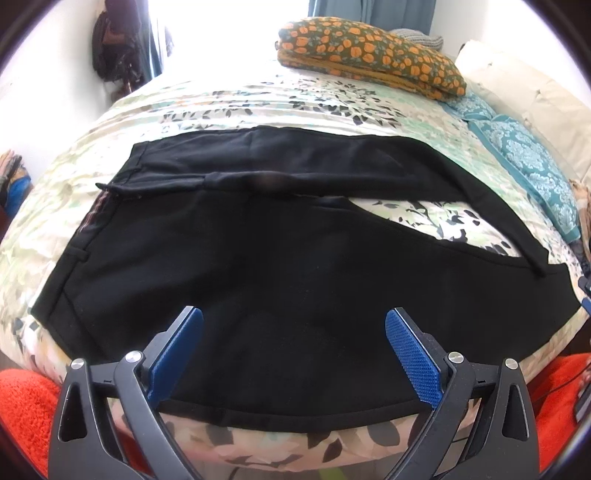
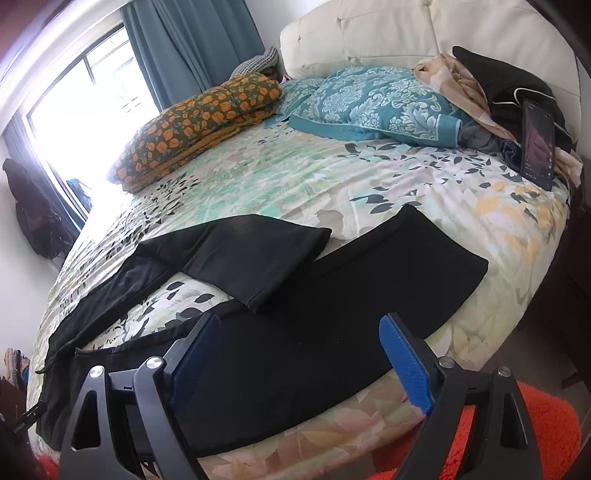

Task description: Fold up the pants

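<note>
Black pants (image 1: 236, 266) lie spread flat on the bed (image 1: 258, 107), on a floral leaf-print bedspread, waistband toward the left in the left wrist view. 1 leg runs along the near bed edge; the other leg (image 2: 258, 258) is bent back so its cuff end rests on top of the near leg, with a patch of bedspread showing between the 2 legs.

Left gripper (image 1: 293, 354): jaws spread wide, blue pads apart, nothing between them, hanging over the near edge of the pants. Whether the tips touch the cloth, cannot tell.

Right gripper (image 2: 299, 354): jaws wide apart, released, nothing pinched, over the near leg close to the bed edge.

No containers in view. On the bed, well apart from the pants: a folded orange-flower blanket (image 2: 199, 125) by the window side, a teal patterned pillow (image 2: 373, 103) against the cream headboard (image 2: 388, 33), and a pile of clothes (image 2: 491, 92) with a phone (image 2: 537, 144) propped upright against it. Orange rug (image 2: 546, 435) on the floor below the bed.
</note>
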### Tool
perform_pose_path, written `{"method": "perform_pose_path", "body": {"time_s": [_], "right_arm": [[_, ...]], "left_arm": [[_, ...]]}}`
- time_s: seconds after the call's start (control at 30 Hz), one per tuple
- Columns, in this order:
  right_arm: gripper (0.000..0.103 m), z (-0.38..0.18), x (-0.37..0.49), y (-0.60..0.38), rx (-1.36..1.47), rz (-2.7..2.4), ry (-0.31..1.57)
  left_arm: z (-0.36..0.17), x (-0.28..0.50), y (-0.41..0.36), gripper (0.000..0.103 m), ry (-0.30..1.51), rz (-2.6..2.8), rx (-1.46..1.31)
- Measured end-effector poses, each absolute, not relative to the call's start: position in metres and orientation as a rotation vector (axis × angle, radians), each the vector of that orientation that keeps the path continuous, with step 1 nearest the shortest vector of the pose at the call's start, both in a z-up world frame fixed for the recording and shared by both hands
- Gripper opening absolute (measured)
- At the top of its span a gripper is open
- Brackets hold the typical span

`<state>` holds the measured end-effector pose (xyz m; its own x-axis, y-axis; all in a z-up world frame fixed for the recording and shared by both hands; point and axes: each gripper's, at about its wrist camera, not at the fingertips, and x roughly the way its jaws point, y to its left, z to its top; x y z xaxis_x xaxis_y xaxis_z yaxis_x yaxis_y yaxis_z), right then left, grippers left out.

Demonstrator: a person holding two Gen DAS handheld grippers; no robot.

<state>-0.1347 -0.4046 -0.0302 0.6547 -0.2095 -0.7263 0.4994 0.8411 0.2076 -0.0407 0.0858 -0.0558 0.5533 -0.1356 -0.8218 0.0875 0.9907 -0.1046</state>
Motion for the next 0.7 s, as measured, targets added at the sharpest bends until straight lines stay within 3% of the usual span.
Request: {"method": "perform_pose_path", "body": {"time_s": [0.2,0.3,0.37,0.4,0.43,0.7], "right_arm": [[0.084,-0.056,-0.064,-0.357,0.016,-0.235,0.973],[0.059,-0.071,-0.034,-0.348,-0.175,-0.222,1.032],[0.050,-0.084,-0.017,-0.346,-0.268,-0.210,1.099],[0.023,-0.090,-0.012,-0.347,-0.315,-0.208,1.128],[0.010,-0.092,-0.009,-0.348,-0.352,-0.204,1.136],[0.009,0.003,-0.043,-0.353,-0.269,-0.192,0.914]], "left_arm": [[-0.058,-0.043,0.091,0.100,0.978,-0.113,-0.050],[-0.058,-0.044,0.096,0.100,0.982,-0.102,-0.063],[-0.061,-0.043,0.100,0.100,0.992,-0.092,-0.073],[-0.062,-0.043,0.103,0.100,1.000,-0.086,-0.079],[-0.064,-0.042,0.105,0.100,1.008,-0.083,-0.083],[-0.064,-0.006,0.107,0.100,1.063,-0.093,-0.153]]}}
